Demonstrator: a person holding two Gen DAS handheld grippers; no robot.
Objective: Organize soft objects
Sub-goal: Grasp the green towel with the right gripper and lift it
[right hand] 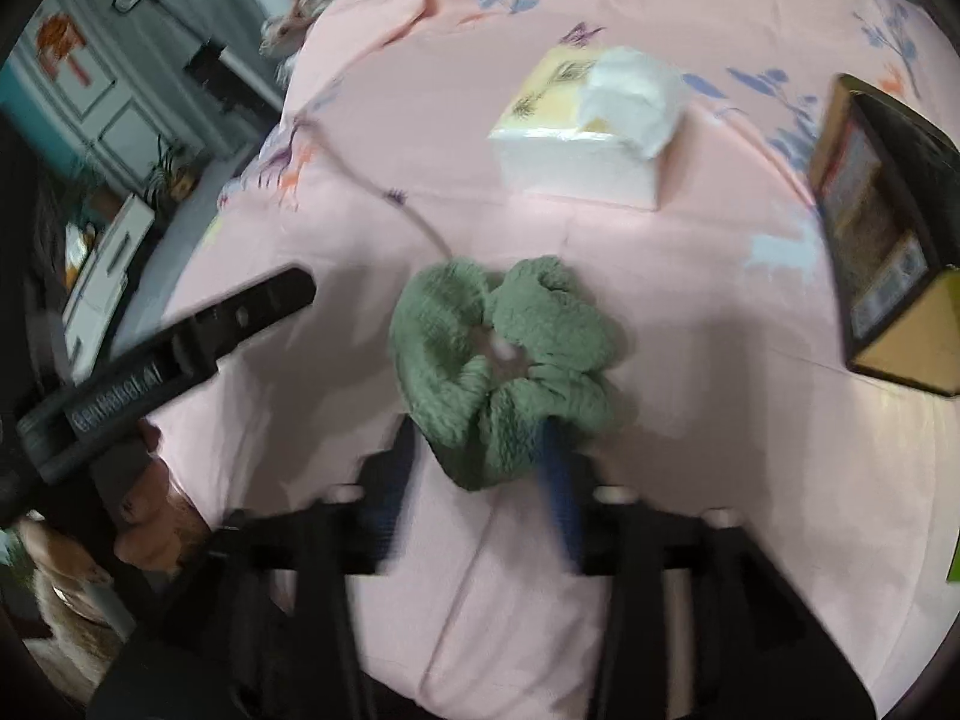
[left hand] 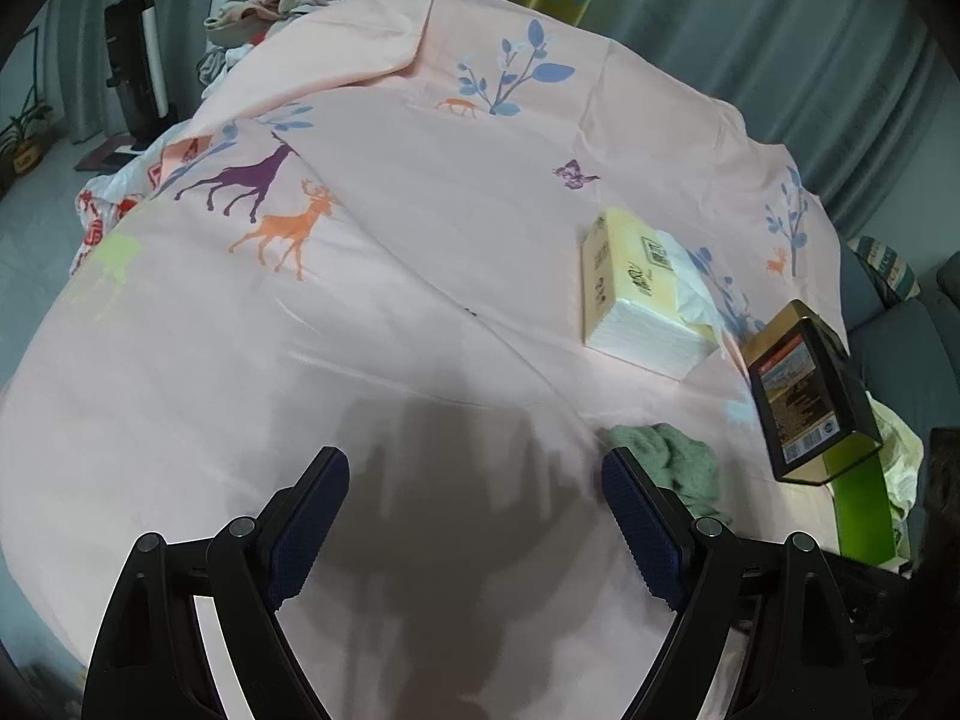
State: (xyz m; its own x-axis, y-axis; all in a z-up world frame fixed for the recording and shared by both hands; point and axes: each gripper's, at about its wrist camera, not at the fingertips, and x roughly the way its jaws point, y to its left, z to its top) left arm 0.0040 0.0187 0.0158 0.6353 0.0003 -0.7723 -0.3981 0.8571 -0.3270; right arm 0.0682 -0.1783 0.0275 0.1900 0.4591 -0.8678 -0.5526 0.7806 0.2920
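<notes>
A crumpled green cloth (right hand: 504, 360) lies on the pink printed sheet (right hand: 690, 480). My right gripper (right hand: 480, 462) is open with its fingers astride the cloth's near edge; the view is blurred by motion. In the left wrist view the cloth (left hand: 678, 462) lies just behind my left gripper's right finger. My left gripper (left hand: 474, 480) is open and empty above bare sheet (left hand: 420, 240). It also shows in the right wrist view (right hand: 180, 336), to the left of the cloth.
A yellow tissue pack (left hand: 642, 294) (right hand: 588, 126) with white tissue sticking out lies beyond the cloth. A dark box (left hand: 804, 402) (right hand: 888, 228) stands at the right edge. A pile of clothes (left hand: 270, 12) lies at the far left corner.
</notes>
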